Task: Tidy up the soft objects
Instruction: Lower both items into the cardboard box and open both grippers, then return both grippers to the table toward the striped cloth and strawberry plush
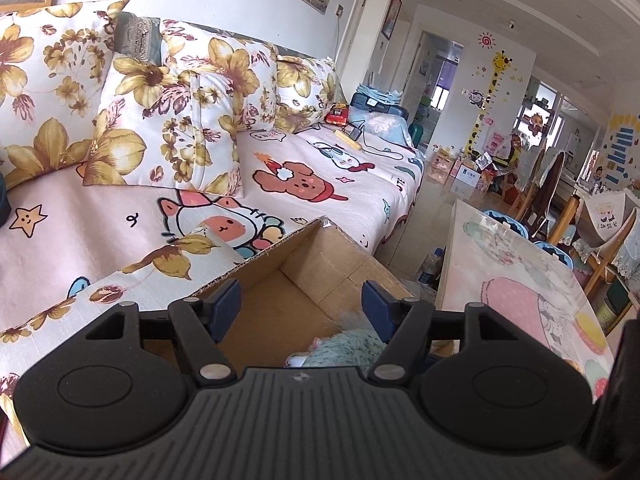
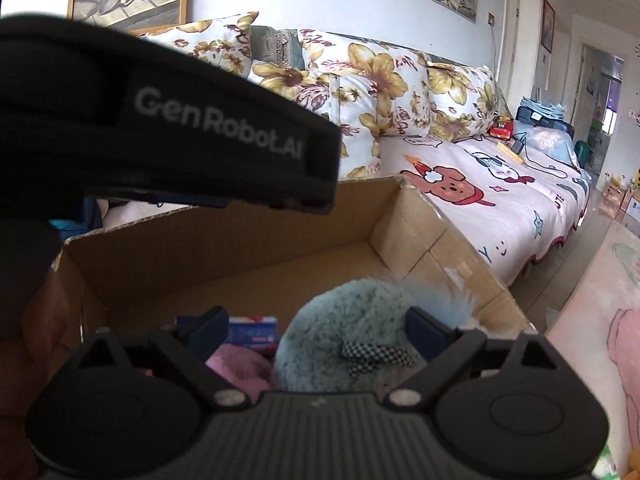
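While both grippers hang over the cardboard box [image 2: 248,240], the teal plush toy [image 2: 352,328] lies nearest the right gripper [image 2: 316,328].
Right jaws spread, toy between them, unpressed; left gripper [image 1: 301,306] open, empty, toy low to its right.

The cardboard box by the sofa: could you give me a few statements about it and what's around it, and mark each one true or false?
1. A fluffy blue plush toy lies in the cardboard box. True.
2. The box's top is taped shut. False: it is open.
3. Flowered pillows lean along the back of the sofa. True.
4. The right gripper is squeezing the toy. False: its jaws stand open, the toy between them.
5. The left gripper holds a pillow. False: its jaws are open and empty.
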`<state>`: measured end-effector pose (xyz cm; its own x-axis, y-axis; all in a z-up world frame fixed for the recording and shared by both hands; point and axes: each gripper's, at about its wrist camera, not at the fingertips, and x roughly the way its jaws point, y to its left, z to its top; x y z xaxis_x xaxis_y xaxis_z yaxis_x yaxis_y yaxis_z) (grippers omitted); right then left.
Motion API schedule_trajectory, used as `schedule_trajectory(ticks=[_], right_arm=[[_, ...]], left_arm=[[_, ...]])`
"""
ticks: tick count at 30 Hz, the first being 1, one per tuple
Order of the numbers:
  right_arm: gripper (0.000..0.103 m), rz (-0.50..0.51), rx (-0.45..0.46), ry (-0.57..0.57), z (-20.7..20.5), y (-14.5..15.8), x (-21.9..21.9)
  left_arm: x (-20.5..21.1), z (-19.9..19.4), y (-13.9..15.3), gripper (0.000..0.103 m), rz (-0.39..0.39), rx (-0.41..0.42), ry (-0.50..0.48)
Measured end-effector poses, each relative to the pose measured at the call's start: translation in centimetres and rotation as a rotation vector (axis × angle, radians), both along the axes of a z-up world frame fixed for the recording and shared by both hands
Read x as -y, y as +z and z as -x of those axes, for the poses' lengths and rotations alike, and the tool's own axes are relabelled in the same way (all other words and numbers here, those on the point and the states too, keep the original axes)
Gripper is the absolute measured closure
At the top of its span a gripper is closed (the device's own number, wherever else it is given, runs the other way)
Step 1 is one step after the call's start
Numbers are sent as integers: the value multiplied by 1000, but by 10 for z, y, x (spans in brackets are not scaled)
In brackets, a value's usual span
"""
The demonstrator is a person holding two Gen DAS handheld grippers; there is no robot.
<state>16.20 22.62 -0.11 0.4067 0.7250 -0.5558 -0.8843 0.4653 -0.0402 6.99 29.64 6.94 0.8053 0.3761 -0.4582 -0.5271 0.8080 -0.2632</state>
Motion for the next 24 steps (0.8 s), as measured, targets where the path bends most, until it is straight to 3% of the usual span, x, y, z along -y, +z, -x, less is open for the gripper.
schedule_trajectory(ticks=[2, 8, 24], right_arm=[[6, 1, -1, -14, 0, 2, 8], [6, 35, 22, -80, 2, 9, 33], [6, 62, 70, -310, 10, 14, 116]], left_arm=[[1, -1, 0, 14, -8, 0, -1], [8, -5, 0, 6, -35, -3, -25], [36, -20, -8, 2, -112, -25, -147]])
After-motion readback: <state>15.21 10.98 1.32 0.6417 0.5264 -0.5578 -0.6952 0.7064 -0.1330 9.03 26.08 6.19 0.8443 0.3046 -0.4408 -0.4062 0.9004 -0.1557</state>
